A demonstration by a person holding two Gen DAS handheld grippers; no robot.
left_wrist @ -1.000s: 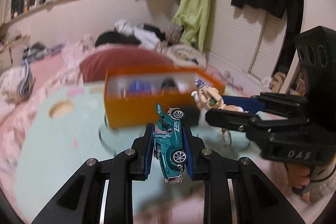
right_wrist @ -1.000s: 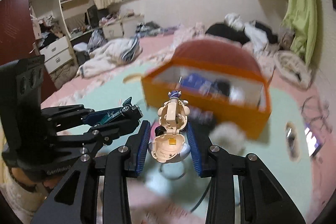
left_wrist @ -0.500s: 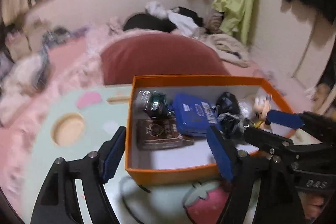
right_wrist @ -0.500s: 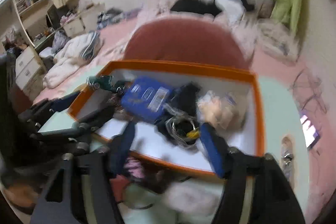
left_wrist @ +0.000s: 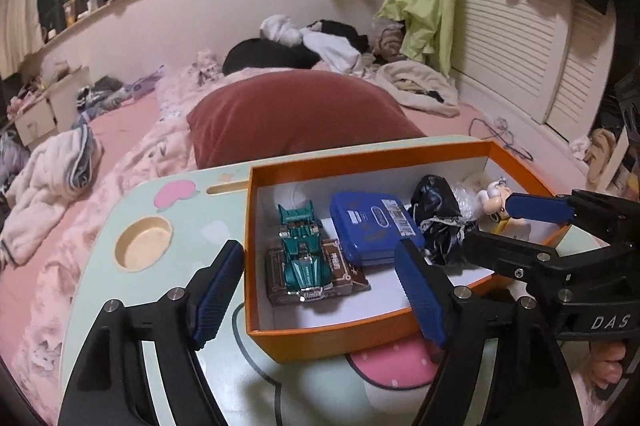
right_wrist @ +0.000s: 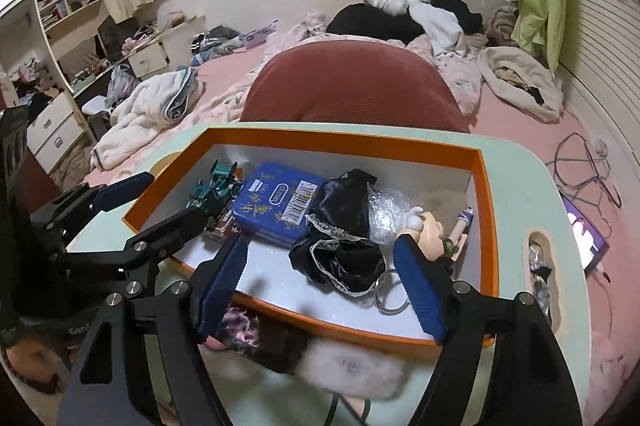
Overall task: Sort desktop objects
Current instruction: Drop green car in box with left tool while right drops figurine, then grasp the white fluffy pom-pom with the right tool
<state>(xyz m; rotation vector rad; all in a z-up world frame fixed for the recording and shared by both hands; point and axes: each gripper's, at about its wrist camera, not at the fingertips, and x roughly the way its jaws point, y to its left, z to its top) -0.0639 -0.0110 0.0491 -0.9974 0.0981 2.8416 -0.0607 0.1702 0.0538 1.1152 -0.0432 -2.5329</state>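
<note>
Left wrist view: the left gripper [left_wrist: 320, 290] hangs wide and empty over the orange cardboard box [left_wrist: 340, 340] — the teal toy race car [left_wrist: 304, 258] lies inside between its fingers, the right gripper [right_wrist: 320, 290] equally spread, holding nothing.

A mint-green lap table [left_wrist: 100, 290] is carrying an orange box [left_wrist: 332, 340]; a fluffy white item [right_wrist: 352, 370] is lying nearer.

On the pale green lap desk [left_wrist: 100, 290] an open orange box [left_wrist: 360, 332] holds a teal toy car [left_wrist: 305, 254] atop a brown card box [left_wrist: 352, 272], just beside a blue tin [left_wrist: 372, 226]. The left gripper [left_wrist: 320, 290] hangs wide open over the box's near-left corner, nothing between its blue pads [left_wrist: 218, 290]. The right gripper [left_wrist: 520, 222] reaches over the box's right edge, just beside a small figurine [left_wrist: 494, 200].
</note>
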